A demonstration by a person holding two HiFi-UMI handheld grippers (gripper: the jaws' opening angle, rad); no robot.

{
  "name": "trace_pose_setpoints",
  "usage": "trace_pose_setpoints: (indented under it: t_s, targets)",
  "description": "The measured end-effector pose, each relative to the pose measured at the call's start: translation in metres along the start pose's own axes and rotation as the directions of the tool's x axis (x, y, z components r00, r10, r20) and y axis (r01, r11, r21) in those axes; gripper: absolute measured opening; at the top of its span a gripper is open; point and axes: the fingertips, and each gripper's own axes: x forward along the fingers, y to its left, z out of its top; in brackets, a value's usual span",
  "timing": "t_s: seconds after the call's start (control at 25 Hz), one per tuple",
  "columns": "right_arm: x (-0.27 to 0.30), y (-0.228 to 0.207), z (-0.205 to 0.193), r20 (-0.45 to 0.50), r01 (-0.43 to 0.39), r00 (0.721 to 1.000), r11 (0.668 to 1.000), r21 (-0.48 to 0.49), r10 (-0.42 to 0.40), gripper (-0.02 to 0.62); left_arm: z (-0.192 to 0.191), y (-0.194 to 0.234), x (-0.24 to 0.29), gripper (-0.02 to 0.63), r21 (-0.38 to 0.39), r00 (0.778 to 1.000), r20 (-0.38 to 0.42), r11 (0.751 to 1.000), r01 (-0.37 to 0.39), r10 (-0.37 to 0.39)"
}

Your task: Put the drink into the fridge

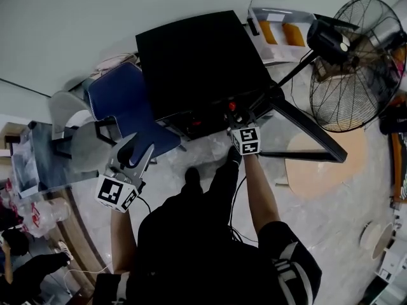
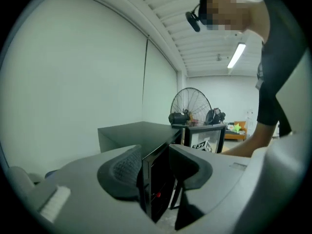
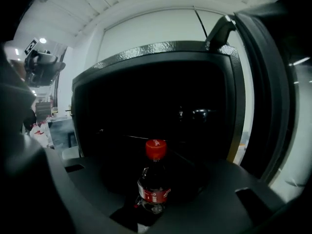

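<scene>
My right gripper (image 3: 157,179) has its jaws clamped on the drink (image 3: 153,186), a small dark cola bottle held upright by its lower body, with a red cap (image 3: 156,149) and a red label band. It hangs just in front of the open fridge (image 3: 146,52), whose black interior fills the view ahead, with a thin shelf line across it. The door (image 3: 265,96) stands swung out to the right. My left gripper (image 2: 158,172) has its jaws apart with nothing between them, off to the side of the fridge. I judge this the insertion step: next I must carry the bottle in level, clear of the shelf edge, set it down upright, then release.
</scene>
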Motion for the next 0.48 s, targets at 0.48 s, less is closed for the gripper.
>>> trace_pose_setpoints:
  t_s: [0.48]
  targets:
    - [0.052, -0.010, -0.028, -0.027, -0.001, 1.000, 0.999, -0.042, 0.000, 0.132, -0.011, 0.016, -0.006, 0.176, -0.007, 0.998, -0.026, 0.999, -0.053, 0.053]
